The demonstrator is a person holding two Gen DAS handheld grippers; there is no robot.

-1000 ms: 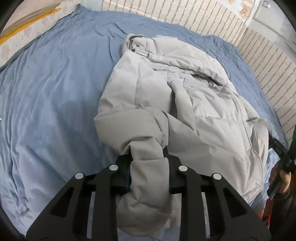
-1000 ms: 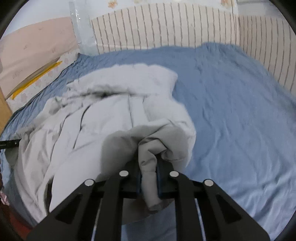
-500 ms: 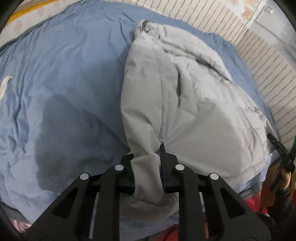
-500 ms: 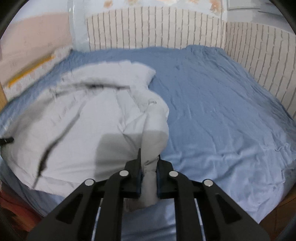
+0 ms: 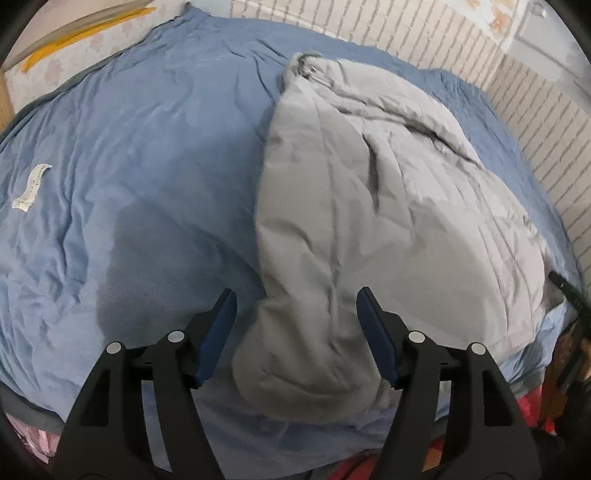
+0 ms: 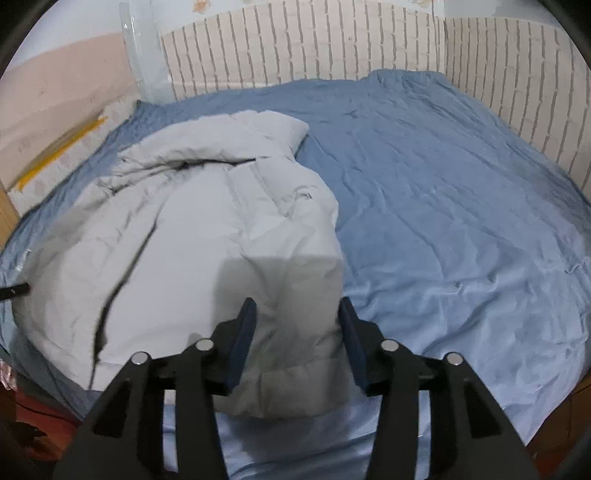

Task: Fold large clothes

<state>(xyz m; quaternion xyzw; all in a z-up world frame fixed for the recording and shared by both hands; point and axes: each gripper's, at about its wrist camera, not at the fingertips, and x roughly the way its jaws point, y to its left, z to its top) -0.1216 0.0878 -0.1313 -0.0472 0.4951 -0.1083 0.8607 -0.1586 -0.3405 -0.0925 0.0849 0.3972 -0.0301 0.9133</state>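
The grey padded jacket [image 5: 369, 206] is lying on the blue bedsheet [image 5: 129, 166], its long axis running from near edge to far collar, while the left gripper [image 5: 295, 332] and right gripper [image 6: 297, 339] are each hovering wide open, holding nothing, over its near corners.

We count one grey puffer jacket [image 5: 369, 206], lying on one blue bedsheet [image 5: 129, 166]. We see two grippers: the left gripper [image 5: 295, 314] and the right gripper [image 6: 297, 317], each with two blue-padded fingers spread apart. We find one white label [image 5: 31, 186] on the sheet and one yellow strip [image 5: 85, 33] beyond its edge.
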